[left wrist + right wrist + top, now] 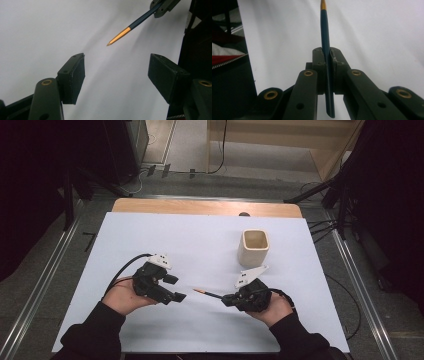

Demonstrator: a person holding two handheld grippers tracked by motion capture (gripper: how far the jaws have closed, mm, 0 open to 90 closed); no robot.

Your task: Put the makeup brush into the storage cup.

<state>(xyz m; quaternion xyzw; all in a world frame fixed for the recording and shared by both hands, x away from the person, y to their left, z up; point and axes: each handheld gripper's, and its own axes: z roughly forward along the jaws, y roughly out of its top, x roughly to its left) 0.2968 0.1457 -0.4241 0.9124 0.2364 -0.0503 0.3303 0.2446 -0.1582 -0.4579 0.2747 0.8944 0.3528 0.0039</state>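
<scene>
Across the middle of the high view lies a white table top (200, 250) with a wooden strip along its far edge, grey floor and dark stands around it, and a cream square cup (254, 247) right of centre. Lower centre of that frame, a dark blue pencil (209, 293) with an orange tip lies nearly level, its long axis running left to right, tip aimed at the left gripper (175, 296). The right gripper (226, 299) clamps the pencil's shaft between closed jaws, its rear end sticking out behind them. The left gripper's jaws stand wide apart, holding nothing, just short of the tip.
</scene>
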